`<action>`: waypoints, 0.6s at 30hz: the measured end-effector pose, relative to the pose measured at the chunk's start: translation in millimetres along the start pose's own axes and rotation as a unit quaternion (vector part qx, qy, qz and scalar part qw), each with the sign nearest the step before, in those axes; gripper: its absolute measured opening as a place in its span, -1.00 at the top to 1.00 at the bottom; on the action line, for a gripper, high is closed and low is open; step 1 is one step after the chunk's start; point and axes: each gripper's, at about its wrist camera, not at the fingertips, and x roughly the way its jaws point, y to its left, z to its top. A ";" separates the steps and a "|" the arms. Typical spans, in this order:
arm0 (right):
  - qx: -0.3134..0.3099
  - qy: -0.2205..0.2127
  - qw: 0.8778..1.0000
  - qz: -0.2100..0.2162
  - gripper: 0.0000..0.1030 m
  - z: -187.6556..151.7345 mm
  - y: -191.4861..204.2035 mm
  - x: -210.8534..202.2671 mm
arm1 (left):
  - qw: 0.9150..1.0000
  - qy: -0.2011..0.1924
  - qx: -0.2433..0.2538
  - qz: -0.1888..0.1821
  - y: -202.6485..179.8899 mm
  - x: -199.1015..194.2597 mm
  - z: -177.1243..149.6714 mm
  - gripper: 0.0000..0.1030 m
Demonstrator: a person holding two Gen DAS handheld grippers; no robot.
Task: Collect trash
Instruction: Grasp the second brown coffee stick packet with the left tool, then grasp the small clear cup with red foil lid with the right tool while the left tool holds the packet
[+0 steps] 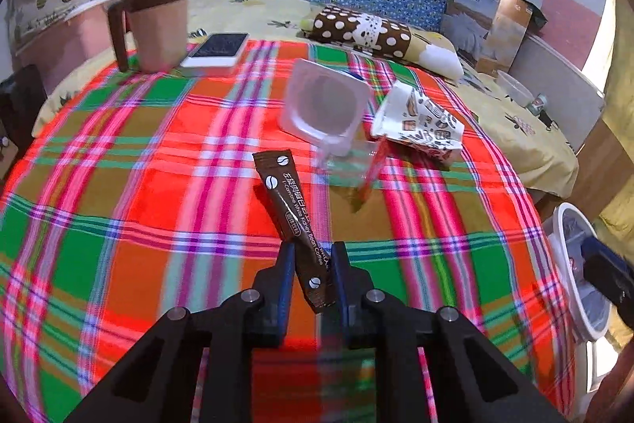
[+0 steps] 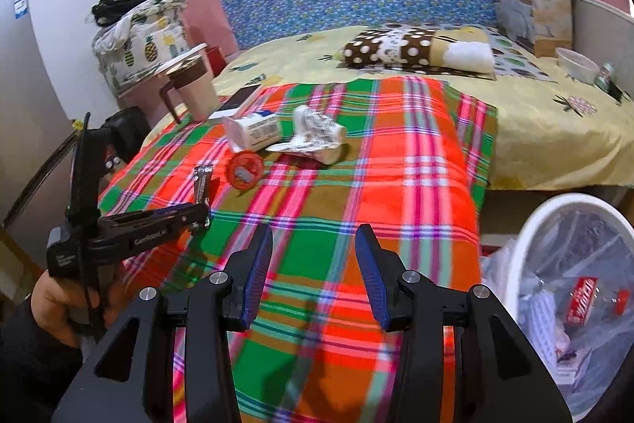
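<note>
My left gripper is shut on a brown coffee sachet and holds it above the plaid cloth; the sachet also shows in the right wrist view, sticking up from the left gripper. A clear plastic cup, a crumpled printed paper cup and a red lid lie further back on the cloth. My right gripper is open and empty above the cloth. A white trash bin with a clear liner stands at the right, holding some wrappers.
A pink mug with a brown lid and a phone sit at the cloth's far left. A polka-dot pillow and a box lie on the yellow bed behind.
</note>
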 end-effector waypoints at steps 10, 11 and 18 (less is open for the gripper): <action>-0.097 0.041 0.994 0.022 -0.19 23.7 46.7 49.4 | 1.000 -0.006 0.011 -0.008 37.2 -15.9 -0.2 0.64; -0.103 0.045 0.993 0.020 -0.29 24.7 48.3 52.9 | 1.000 -0.004 0.011 -0.011 40.1 -16.3 -0.3 0.64; -0.128 0.046 0.990 0.031 -0.29 36.7 59.6 76.8 | 1.000 0.001 0.003 -0.020 54.7 -15.6 -1.7 0.64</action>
